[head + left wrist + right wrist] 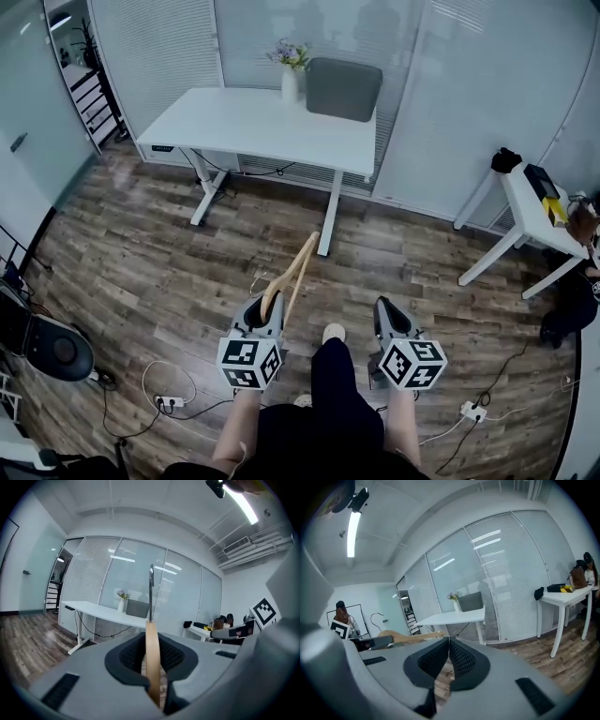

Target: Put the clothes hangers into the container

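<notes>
Standing on the dark wood-plank floor (141,272), a person faces a long white desk (262,122) that carries a white vase of flowers (290,80). I can see no container from any angle, so the drop-off spot is unknown for now.

The left gripper (270,302) has its jaws clamped on a pale wooden clothes hanger (298,267), which sticks out ahead of it over the floor, well short of the desk. Its thin metal hook (151,590) rises straight above the wood. The right gripper (388,314) is alongside with its jaws pressed together on nothing.

The hanger looks light and rigid, so I expect no sagging, but the smooth finish could let it swivel in the pads. A hold on the flat wooden body, close to the hook's root, seems best. The wire itself is too thin to pinch securely.
</notes>
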The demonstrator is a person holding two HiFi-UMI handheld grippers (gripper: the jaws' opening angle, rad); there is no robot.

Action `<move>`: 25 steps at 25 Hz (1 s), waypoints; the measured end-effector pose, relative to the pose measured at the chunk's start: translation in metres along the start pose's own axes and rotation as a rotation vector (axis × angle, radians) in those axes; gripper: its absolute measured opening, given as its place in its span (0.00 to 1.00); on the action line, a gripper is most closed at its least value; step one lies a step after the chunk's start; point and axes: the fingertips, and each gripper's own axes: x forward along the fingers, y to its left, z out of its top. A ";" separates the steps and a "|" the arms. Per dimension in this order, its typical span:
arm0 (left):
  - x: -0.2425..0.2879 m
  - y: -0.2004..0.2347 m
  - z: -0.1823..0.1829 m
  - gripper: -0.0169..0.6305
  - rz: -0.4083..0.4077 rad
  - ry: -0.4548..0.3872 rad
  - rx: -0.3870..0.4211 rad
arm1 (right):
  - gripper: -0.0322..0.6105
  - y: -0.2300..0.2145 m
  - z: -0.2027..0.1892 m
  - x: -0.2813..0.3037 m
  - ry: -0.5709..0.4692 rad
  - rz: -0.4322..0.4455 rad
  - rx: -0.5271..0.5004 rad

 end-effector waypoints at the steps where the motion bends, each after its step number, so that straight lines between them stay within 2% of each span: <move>1: 0.003 0.000 -0.001 0.12 0.002 0.003 0.000 | 0.10 -0.002 0.000 0.003 0.002 0.004 0.002; 9: 0.045 0.006 0.002 0.12 0.023 0.008 0.012 | 0.10 -0.033 0.012 0.044 -0.004 0.010 0.022; 25: 0.181 0.015 0.039 0.12 0.049 -0.007 0.015 | 0.10 -0.101 0.074 0.158 0.007 0.060 0.011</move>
